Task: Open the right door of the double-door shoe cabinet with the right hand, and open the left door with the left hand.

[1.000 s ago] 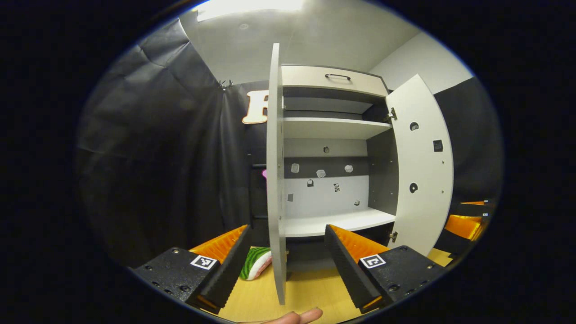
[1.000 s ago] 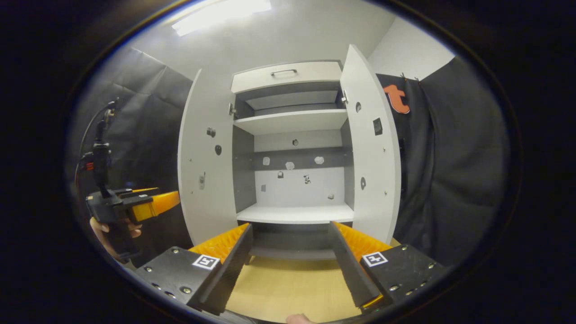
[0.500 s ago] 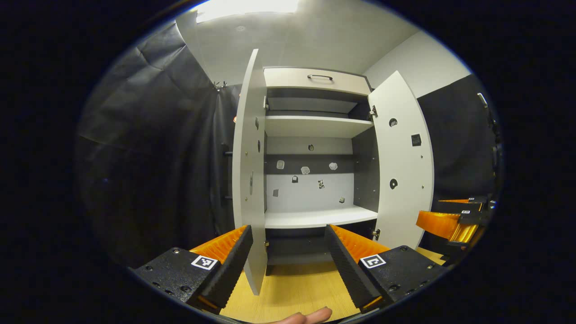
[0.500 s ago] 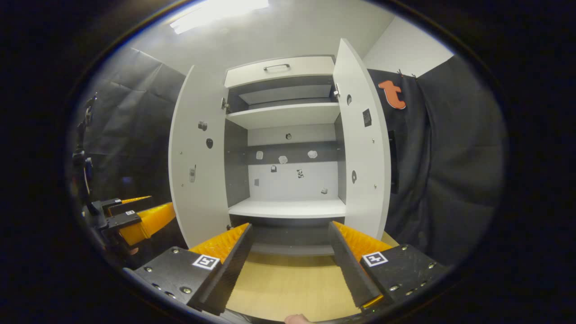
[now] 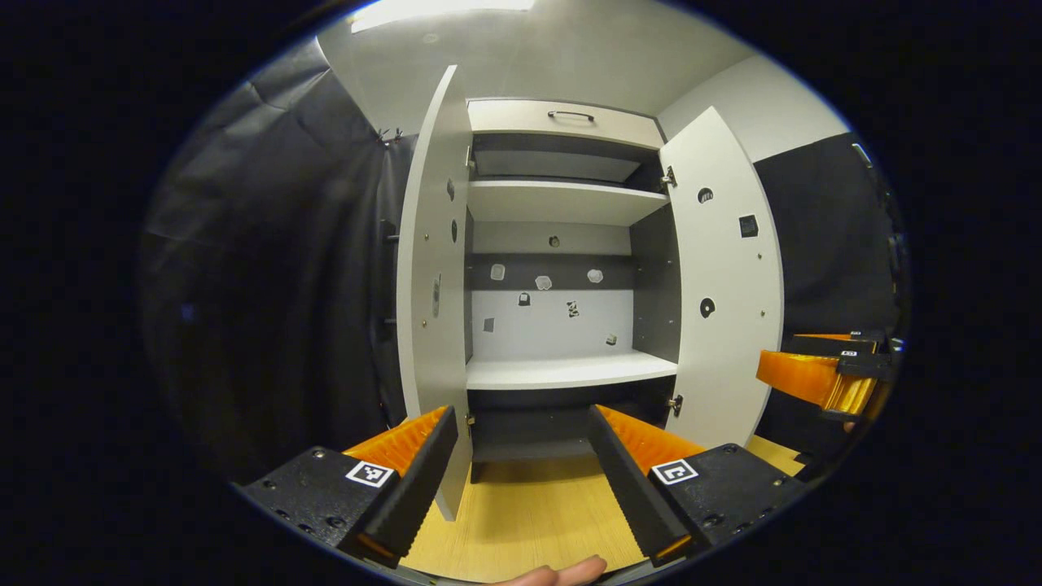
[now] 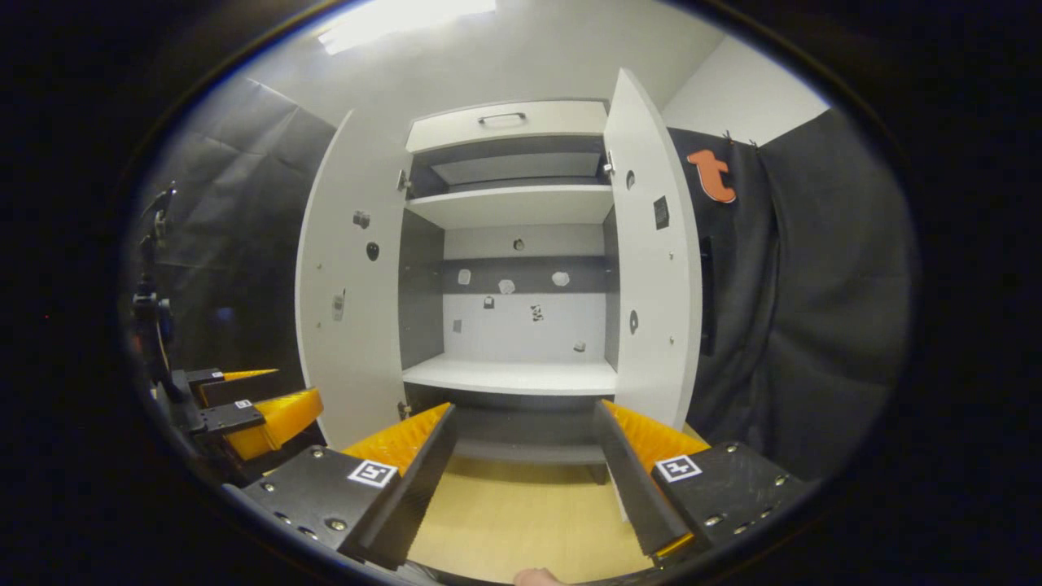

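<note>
Cabinet (image 5: 562, 370) centre frame, left door (image 5: 430, 268) and right door (image 5: 724, 277) swung wide; shelves bare, small fittings on the back panel, no legible writing. Left gripper (image 5: 521, 464) and right gripper (image 6: 525, 456) both spread, gripping nothing; wood floor (image 6: 521, 521) beneath.

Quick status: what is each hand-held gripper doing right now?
Left hand-held gripper: open, holding nothing, clear of the left door.
Right hand-held gripper: open, holding nothing, clear of the right door.
</note>
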`<state>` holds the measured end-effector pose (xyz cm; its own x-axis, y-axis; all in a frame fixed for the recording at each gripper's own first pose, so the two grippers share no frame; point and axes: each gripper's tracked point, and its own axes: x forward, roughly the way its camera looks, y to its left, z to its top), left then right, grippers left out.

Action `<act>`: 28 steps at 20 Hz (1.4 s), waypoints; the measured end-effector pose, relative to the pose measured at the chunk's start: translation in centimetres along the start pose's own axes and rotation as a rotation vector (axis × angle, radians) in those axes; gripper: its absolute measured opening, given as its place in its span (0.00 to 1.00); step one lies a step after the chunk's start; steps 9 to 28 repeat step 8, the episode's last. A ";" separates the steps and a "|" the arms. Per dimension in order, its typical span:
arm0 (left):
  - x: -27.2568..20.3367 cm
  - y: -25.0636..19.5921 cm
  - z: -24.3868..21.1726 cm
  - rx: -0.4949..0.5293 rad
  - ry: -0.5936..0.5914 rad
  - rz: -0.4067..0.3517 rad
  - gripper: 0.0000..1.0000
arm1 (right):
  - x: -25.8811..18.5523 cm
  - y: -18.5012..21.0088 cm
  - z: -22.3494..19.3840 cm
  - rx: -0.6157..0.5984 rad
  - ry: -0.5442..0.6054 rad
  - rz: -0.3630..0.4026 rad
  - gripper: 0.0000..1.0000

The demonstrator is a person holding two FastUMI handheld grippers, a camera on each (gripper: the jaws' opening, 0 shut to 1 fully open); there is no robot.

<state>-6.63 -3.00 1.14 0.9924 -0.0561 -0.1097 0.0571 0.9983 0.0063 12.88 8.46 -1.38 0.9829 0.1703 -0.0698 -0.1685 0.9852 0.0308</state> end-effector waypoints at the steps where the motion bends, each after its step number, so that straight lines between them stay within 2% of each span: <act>1: -0.2 0.1 0.1 0.000 -0.004 0.001 0.99 | 0.0 -0.1 0.2 0.003 -0.005 -0.001 0.99; 28: -1.0 0.4 0.6 -0.004 -0.024 0.009 0.99 | -0.6 -0.6 1.2 -0.002 -0.036 -0.008 1.00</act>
